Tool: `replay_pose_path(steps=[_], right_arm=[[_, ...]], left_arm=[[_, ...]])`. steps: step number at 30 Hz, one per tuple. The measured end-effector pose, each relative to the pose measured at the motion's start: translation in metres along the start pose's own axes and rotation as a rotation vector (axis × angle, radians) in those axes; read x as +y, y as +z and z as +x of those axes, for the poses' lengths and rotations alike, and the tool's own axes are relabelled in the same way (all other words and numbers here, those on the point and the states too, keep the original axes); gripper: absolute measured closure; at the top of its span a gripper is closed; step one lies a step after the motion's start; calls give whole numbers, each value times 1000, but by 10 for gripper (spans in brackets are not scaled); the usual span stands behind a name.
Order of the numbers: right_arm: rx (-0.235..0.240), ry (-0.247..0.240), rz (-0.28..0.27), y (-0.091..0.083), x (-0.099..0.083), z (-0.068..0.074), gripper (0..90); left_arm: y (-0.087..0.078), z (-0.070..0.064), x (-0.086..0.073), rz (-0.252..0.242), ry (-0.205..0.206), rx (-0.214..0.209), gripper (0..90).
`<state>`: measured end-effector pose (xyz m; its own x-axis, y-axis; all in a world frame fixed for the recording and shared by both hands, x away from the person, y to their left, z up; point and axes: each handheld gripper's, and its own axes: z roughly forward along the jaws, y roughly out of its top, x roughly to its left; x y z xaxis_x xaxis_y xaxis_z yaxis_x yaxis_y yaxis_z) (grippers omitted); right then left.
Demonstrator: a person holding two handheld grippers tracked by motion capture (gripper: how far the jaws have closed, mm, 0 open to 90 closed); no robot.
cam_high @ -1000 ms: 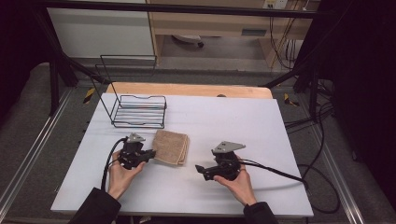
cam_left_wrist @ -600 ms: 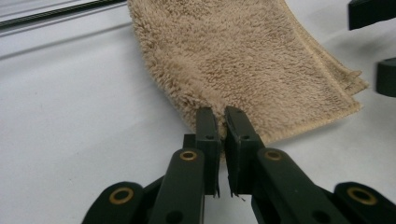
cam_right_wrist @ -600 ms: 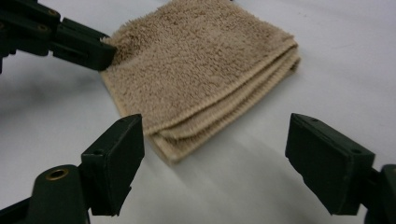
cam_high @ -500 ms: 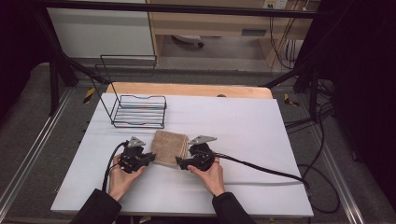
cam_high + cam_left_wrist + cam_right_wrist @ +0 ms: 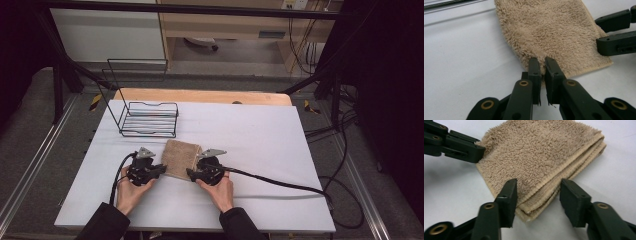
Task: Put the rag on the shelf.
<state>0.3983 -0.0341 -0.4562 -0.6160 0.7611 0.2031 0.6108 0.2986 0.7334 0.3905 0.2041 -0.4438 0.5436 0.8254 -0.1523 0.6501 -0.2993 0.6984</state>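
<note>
A folded tan towel (image 5: 181,157) lies flat on the white table (image 5: 265,135), near its front. My left gripper (image 5: 159,170) is at the towel's near left corner; in the left gripper view its jaws (image 5: 542,67) stand pinched together on the towel (image 5: 549,27) edge. My right gripper (image 5: 192,174) is at the near right corner. In the right gripper view it is open (image 5: 540,192), its jaws either side of the layered corner of the towel (image 5: 541,152) without squeezing it. The left gripper (image 5: 477,150) shows there at the upper left, gripping the far corner.
A black wire rack (image 5: 150,120) stands at the back left of the table. A wooden board (image 5: 200,96) runs along the far edge. The right gripper's cable (image 5: 280,182) trails off to the right across the table.
The right gripper has moved left from the open table up to the towel's near right corner. The left gripper has edged right onto the towel's left corner.
</note>
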Motion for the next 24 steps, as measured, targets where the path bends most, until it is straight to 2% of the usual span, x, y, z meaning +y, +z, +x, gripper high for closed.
replay_pose_path(steps=[2, 4, 5, 6, 7, 9, 13, 14, 17, 24], right_arm=[[6, 12, 4, 0, 0, 0, 582], [10, 35, 6, 0, 0, 1, 643], [20, 49, 8, 1, 0, 1, 706], [20, 49, 8, 1, 0, 1, 706], [40, 74, 11, 1, 0, 2, 777], [48, 82, 7, 1, 1, 2, 810], [55, 78, 8, -2, 2, 2, 826], [72, 81, 15, -5, 3, 3, 827], [85, 80, 21, -9, 2, 5, 827], [114, 51, 48, -20, -11, 18, 824]], left_arm=[[0, 0, 0, 2, -1, 0, 837], [0, 1, 0, 2, -3, -1, 837], [0, 0, 0, 2, -4, -1, 837], [-1, 0, 0, 4, -4, -1, 837], [-1, 0, 0, 5, -5, -1, 837], [-2, 1, 0, 8, -8, -9, 840], [-7, 0, 0, 11, -15, -30, 840], [-9, 0, -1, 12, -15, -37, 841], [-15, -3, -3, 19, -14, -50, 841], [-31, -18, -22, 40, 5, -55, 835]])
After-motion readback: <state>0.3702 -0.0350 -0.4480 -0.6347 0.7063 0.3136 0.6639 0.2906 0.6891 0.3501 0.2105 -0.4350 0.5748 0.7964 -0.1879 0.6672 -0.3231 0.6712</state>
